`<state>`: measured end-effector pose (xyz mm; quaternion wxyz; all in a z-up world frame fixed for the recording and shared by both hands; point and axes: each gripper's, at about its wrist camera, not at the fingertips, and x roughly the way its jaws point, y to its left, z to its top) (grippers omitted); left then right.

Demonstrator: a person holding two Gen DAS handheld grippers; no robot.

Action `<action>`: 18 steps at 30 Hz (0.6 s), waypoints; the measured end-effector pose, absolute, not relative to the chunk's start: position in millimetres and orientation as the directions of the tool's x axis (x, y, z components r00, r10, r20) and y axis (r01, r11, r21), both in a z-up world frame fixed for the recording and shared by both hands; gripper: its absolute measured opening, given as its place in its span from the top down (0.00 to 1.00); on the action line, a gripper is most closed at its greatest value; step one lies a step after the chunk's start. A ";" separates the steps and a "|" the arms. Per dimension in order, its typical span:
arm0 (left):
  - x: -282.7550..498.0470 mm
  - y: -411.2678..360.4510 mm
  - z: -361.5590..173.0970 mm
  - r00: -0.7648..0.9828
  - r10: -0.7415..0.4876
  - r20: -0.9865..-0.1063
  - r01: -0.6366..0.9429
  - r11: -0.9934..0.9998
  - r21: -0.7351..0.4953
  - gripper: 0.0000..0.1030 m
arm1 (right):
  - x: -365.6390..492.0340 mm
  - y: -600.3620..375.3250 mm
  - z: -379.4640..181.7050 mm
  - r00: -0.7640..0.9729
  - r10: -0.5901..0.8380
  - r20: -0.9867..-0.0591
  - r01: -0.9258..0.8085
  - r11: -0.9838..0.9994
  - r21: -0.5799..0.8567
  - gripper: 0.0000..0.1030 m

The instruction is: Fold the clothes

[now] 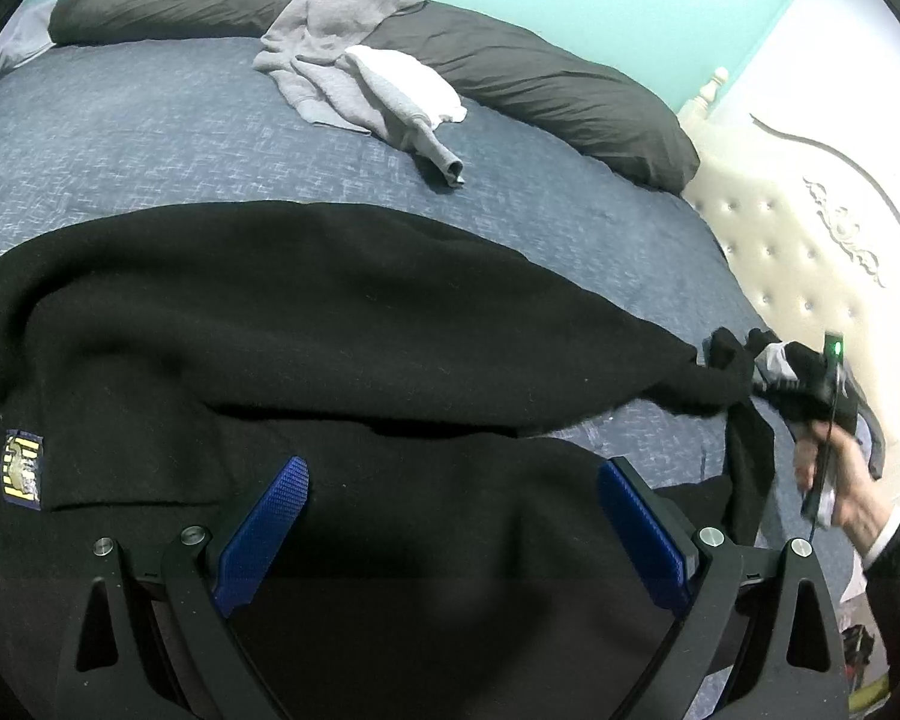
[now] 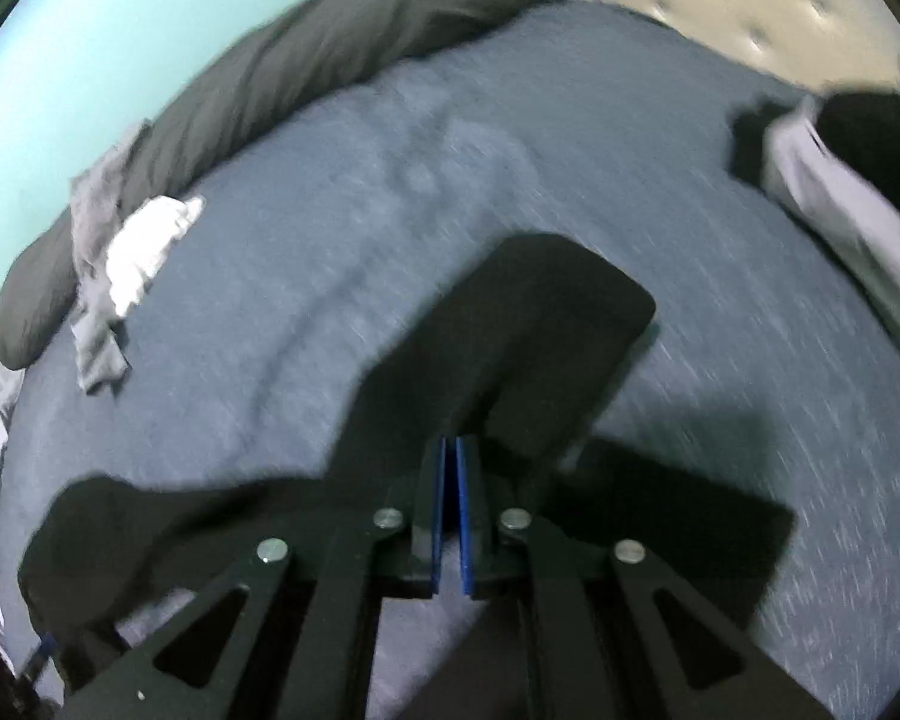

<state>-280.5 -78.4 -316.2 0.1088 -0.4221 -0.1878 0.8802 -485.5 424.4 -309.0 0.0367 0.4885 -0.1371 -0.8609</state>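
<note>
Here the black garment [image 1: 342, 336] spreads near the bed [image 1: 150, 138] edge — blue cover bare beyond.

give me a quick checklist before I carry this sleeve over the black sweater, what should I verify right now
1. Right hand-held gripper shut on the sleeve: ok, blue pads are together with black cloth in them.
2. Left hand-held gripper free: ok, jaws wide open above the black sweater.
3. Sweater body flat: not ok, a fold crosses its middle.
4. Grey clothes clear of the sweater: ok, apart near the pillows.
5. Far sleeve laid out: cannot tell.
</note>
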 end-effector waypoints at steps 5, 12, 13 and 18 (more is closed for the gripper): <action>-280.3 -74.9 -313.8 -0.622 0.351 -0.699 -0.044 -0.908 -0.417 0.03 | -458.8 432.3 -328.2 -0.460 -0.188 -0.868 -0.090 -0.963 0.256 0.96; -280.1 -75.9 -313.2 -0.623 0.358 -0.696 -0.046 -0.905 -0.423 0.03 | -442.1 431.3 -308.4 -0.414 -0.087 -0.906 -0.103 -0.985 0.142 0.95; -279.7 -76.4 -312.8 -0.624 0.357 -0.695 -0.046 -0.905 -0.424 0.04 | -441.2 433.5 -302.3 -0.422 -0.072 -0.904 -0.114 -0.985 0.132 0.95; -277.6 -78.6 -310.5 -0.629 0.353 -0.693 -0.039 -0.904 -0.425 0.03 | -448.4 439.5 -280.3 -0.471 -0.071 -0.879 -0.130 -0.980 0.149 0.83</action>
